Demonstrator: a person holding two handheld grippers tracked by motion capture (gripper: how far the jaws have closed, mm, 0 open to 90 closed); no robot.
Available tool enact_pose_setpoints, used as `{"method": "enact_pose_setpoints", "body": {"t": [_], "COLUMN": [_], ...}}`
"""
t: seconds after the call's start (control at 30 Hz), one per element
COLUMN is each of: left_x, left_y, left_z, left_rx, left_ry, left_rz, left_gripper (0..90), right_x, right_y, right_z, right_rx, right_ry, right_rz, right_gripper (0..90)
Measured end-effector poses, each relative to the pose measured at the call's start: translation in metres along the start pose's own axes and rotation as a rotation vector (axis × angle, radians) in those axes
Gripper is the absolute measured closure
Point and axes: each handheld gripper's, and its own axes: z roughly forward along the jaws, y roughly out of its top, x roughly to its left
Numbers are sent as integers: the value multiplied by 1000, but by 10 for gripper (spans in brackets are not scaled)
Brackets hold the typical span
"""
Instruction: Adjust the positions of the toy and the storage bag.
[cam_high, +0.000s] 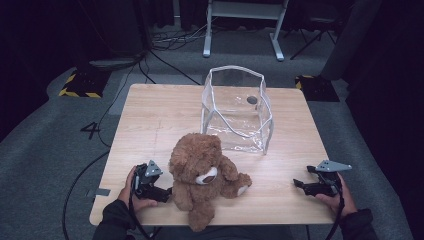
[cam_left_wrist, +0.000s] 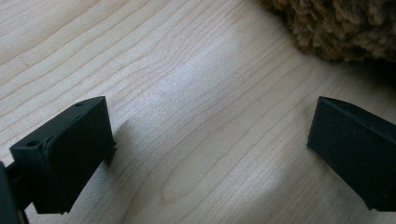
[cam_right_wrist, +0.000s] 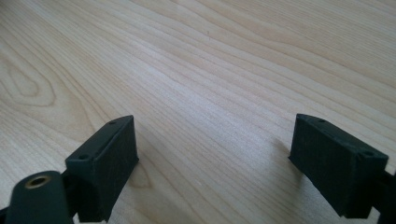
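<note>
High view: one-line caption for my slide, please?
Brown teddy bear sits before a clear bag, open tools either side.

Bare wood of the table (cam_high: 150, 115) lies open left of the clear bag (cam_high: 237, 107). The teddy bear (cam_high: 202, 175) blocks the near middle, just beside the left gripper (cam_high: 167, 191).

Dark lab (floor cables (cam_high: 170, 37), hazard-taped bases (cam_high: 80, 85)).

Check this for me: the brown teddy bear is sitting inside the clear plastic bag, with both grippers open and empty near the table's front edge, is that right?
Not quite. The high view shows the teddy bear sitting on the table in front of the clear plastic bag, not inside it. The rest holds: left gripper and right gripper are open and empty near the front edge.
</note>
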Motion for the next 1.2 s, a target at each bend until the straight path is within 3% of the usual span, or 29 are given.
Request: {"method": "enact_pose_setpoints", "body": {"t": [0.47, 0.6, 0.77, 1.0, 1.2], "left_x": [1, 1, 2, 2, 2], "left_y": [-1, 0, 0, 0, 4], "left_z": [-3, -8, -12, -30, -40], "left_rx": [-4, -2, 2, -47, -73], "left_ry": [-6, -18, 0, -7, 19], "left_rz": [20, 26, 28, 24, 33], "left_gripper": [34, 179, 160, 161, 165], "right_x": [0, 0, 0, 0, 0], "right_y": [0, 0, 0, 0, 0], "right_z": [0, 0, 0, 0, 0], "right_rx": [-1, 0, -1, 0, 0], "right_ry": [0, 0, -1, 0, 0], "right_rz": [1, 0, 0, 0, 0], "right_gripper": [148, 148, 148, 147, 148]}}
